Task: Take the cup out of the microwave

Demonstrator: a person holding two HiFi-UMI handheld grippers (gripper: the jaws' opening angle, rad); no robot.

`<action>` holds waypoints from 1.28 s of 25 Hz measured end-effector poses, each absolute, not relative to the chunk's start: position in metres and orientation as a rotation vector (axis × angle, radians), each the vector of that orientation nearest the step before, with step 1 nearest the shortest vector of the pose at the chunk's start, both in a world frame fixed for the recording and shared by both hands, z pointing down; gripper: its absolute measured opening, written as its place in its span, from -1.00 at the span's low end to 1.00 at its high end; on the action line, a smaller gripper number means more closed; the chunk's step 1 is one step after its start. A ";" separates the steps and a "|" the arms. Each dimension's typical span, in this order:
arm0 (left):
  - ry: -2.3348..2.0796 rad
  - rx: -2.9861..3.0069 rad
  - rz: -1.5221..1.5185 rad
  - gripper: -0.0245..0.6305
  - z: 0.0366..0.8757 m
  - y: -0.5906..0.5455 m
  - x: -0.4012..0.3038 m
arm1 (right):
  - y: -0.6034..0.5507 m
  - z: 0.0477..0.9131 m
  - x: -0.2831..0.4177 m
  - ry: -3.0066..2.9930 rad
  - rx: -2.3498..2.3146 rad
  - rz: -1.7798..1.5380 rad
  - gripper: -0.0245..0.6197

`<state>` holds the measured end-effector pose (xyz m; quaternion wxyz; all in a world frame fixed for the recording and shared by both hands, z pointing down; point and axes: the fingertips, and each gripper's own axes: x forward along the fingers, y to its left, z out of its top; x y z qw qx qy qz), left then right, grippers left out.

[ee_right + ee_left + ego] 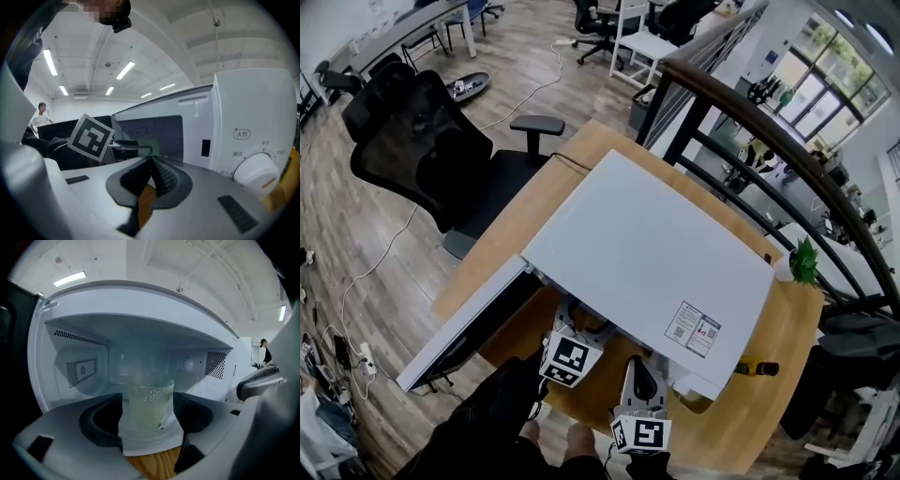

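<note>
A clear cup (147,401) with pale cloudy liquid stands upright inside the white microwave (656,253), whose door (459,328) hangs open to the left. In the left gripper view my left gripper (147,416) is open at the cavity mouth. The cup shows in the gap between its dark pads, which do not press on it. In the head view that gripper (581,323) reaches under the microwave's front edge. My right gripper (152,161) is shut with nothing in it, in front of the control panel and its dial (255,171). It sits lower right in the head view (640,366).
The microwave sits on a wooden table (581,150). A black office chair (422,141) stands left of it and a dark railing (741,122) runs behind. A small green plant (803,260) and a yellow-and-black object (757,367) lie at the table's right.
</note>
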<state>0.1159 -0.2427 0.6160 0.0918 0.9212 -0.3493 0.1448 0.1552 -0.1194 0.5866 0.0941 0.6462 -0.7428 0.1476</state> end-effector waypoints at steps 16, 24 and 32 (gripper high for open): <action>-1.018 2.709 0.478 0.04 0.633 -0.254 0.133 | -0.117 0.591 0.169 -2.189 1.926 0.454 -0.88; -1.032 2.717 0.485 0.04 0.630 -0.255 0.131 | -0.115 0.591 0.171 -2.183 1.933 0.458 -0.88; -1.040 2.726 0.458 0.04 0.621 -0.251 0.127 | -0.112 0.589 0.169 -2.184 1.936 0.449 -0.88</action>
